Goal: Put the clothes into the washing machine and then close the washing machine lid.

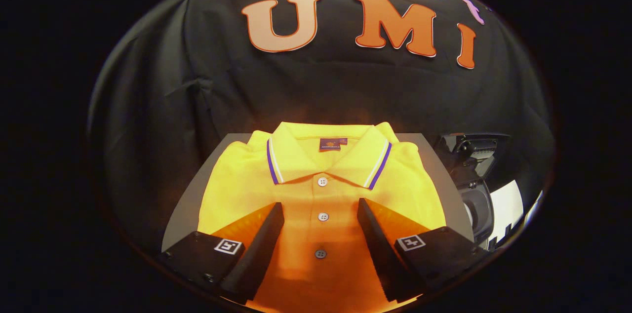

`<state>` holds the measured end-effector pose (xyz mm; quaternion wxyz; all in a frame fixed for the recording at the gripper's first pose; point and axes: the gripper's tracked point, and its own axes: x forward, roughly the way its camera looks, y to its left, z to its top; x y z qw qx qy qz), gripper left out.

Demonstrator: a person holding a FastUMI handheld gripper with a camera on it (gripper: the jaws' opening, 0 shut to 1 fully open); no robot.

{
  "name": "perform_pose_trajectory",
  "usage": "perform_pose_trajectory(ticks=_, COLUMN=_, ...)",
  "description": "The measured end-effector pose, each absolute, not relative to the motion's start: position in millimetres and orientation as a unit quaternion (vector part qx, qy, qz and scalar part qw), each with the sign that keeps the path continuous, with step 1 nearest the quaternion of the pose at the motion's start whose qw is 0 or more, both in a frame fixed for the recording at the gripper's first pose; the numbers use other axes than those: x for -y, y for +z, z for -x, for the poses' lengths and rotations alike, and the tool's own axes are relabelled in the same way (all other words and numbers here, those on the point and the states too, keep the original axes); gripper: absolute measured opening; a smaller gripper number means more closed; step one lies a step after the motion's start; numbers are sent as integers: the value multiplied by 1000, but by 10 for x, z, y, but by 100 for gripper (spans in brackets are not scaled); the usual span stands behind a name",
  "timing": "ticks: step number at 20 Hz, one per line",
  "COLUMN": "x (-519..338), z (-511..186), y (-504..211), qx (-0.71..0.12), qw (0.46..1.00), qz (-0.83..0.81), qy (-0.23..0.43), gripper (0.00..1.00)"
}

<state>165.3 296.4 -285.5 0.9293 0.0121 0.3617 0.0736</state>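
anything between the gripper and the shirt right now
Nothing visible. The gripper is open, its fingers straddling the button placket of the folded yellow polo shirt on the grey table. The washing machine sits off to the side.

grey table (190,204) | folded yellow polo shirt (237,189) flat on top, collar toward black cloth wall | gripper (321,216) fingers spread above placket

I see my gripper (321,214) spread wide over a folded yellow polo shirt (321,189) on a grey table (185,204), button placket between the fingers. Beyond the right finger, probably the washing machine (476,179).
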Motion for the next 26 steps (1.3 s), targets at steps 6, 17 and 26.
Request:
perform_pose_trajectory(ticks=6, x=-3045, z=-1617, y=-2868, qx=-390, qw=918, qz=2, qy=77, gripper=93)
perform_pose_trajectory(ticks=17, x=-3005, z=-1689, y=-2835, qx=-410, qw=908, qz=13, qy=84, gripper=13)
perform_pose_trajectory(ticks=26, x=-2992, z=-1660, y=-2825, qx=-423, qw=902, qz=13, qy=88, gripper=9)
